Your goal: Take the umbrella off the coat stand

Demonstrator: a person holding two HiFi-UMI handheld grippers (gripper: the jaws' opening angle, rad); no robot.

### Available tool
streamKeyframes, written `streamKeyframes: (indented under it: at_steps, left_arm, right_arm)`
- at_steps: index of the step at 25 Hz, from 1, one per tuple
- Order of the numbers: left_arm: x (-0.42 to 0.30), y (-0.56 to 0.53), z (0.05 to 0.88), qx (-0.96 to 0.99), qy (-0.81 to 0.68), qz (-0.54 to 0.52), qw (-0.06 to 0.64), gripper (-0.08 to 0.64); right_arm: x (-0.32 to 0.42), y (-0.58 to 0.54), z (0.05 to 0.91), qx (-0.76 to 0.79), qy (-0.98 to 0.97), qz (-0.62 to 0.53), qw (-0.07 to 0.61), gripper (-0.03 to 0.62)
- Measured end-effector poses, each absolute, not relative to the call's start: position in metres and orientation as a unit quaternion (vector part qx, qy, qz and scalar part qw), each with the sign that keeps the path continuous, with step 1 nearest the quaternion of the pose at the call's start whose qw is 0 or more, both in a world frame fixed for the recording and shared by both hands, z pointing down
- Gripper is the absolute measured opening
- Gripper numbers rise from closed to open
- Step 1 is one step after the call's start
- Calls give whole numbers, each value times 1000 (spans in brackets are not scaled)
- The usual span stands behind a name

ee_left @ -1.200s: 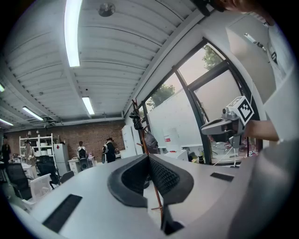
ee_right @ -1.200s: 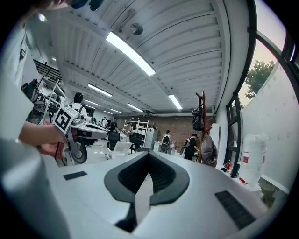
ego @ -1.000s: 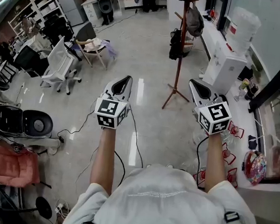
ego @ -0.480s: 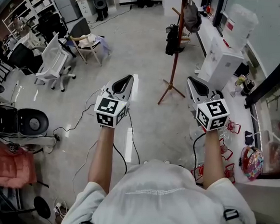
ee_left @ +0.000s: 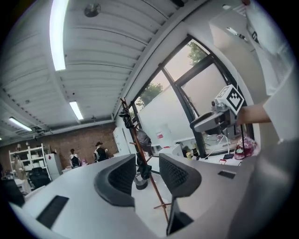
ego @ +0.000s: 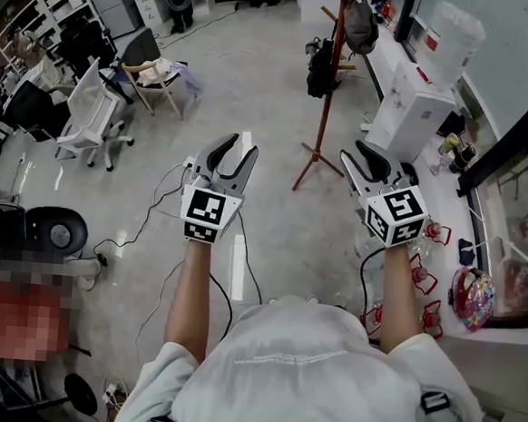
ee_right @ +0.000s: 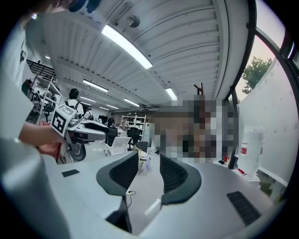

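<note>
**Head view.** The left gripper (ego: 231, 150) and the right gripper (ego: 359, 160) are held out side by side at mid-frame above the grey floor (ego: 256, 77). The wooden coat stand (ego: 325, 101) rises in the upper centre-right, beyond the grippers and well apart from both. A dark bag (ego: 320, 66) hangs on its left side, and a grey bag (ego: 359, 26) hangs near the top edge. The umbrella cannot be picked out among the things hanging there. A white water dispenser (ego: 416, 108) stands just right of the stand, and a white office chair (ego: 90, 114) sits at the upper left.

**Left gripper view.** The jaws stand parted and are opening, with nothing between them. The coat stand's slanting pole and its dark hanging items show far off through the gap. The right gripper shows at the upper right.

**Right gripper view.** These jaws are also released and opening, and they are empty. The gap frames bare floor and a distant chair. The left gripper sits at the left edge. Only the stand's top prongs show, right of centre.
</note>
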State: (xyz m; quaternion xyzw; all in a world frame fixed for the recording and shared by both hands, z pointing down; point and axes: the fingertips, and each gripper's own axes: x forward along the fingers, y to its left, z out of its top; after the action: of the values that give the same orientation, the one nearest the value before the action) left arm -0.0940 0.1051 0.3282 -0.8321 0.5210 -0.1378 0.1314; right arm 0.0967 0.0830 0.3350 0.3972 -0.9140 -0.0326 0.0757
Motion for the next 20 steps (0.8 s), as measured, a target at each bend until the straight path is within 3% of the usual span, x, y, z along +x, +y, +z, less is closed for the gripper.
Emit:
streamKeyframes:
  at_steps: [12,15,20]
  left_arm:
    - [-116,93,364,-848,512,-126,49,161]
    - [-123,91,371,-850,512,-121,33,161]
    - [-129,83,383,-852,512,-112,4,161]
  right_arm:
    - [93,72,369,433,-894,7,115,105]
    - [85,75,374,427,-896,5,124,43]
    - [74,74,386,407,-901,9,146,35]
